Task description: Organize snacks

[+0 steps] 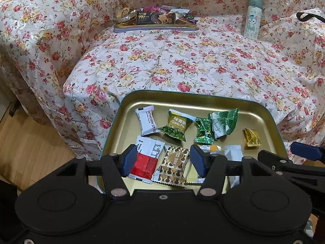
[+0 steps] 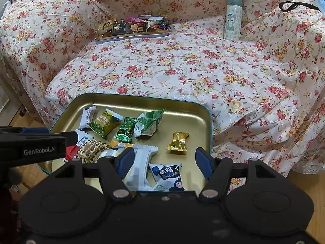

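A gold tin tray [image 1: 182,96] sits on the front edge of the flowered sofa seat and holds several wrapped snacks. My left gripper [image 1: 163,160] hovers open over a red-and-white packet [image 1: 147,159] and a brown patterned packet [image 1: 174,164]; its pads press on neither. Farther in lie a white hawthorn packet [image 1: 146,123], a green pea packet [image 1: 176,126], a green candy [image 1: 204,131] and a gold candy [image 1: 251,137]. My right gripper [image 2: 164,162] stands open above a white packet [image 2: 140,166] and a blueberry packet [image 2: 168,174] in the same tray [image 2: 142,98].
A second tray [image 1: 154,28], heaped with snacks, rests at the back of the seat. A pale cartoon bottle [image 1: 252,18] stands upright to its right. Flowered cloth covers the sofa [image 1: 182,61]. Wood floor [image 1: 30,142] shows at the lower left. The two grippers are side by side.
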`<state>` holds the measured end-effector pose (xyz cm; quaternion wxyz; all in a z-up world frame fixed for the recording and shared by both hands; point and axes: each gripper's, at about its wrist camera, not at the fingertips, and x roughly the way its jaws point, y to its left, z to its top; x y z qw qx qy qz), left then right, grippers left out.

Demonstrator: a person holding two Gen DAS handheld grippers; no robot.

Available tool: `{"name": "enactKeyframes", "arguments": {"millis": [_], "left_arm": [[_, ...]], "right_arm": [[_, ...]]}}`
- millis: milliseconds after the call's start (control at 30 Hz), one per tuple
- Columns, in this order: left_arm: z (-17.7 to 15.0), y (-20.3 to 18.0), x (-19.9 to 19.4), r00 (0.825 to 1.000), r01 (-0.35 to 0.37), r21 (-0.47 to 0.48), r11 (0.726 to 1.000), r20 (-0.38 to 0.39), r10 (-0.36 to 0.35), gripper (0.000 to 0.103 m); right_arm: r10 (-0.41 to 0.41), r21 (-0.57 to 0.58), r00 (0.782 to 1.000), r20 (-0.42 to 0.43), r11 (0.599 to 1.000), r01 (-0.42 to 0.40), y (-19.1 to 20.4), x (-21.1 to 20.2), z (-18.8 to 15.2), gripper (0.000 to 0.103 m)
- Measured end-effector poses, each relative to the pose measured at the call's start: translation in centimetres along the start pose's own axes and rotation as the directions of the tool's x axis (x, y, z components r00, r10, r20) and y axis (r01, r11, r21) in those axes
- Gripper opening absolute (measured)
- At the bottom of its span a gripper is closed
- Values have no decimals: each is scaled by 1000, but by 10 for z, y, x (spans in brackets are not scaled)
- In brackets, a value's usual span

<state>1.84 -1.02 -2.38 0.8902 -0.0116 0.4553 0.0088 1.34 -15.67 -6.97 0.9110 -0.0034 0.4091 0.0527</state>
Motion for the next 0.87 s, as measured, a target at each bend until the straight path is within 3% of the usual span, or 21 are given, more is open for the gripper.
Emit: {"name": "enactKeyframes", "arguments": {"millis": [867], "left_arm": [[-3,-7,5,1000,15,45,999,-19,-14,62]], "right_arm": [[6,-4,1000,-27,1000,-6,-2,7,-3,69]]}}
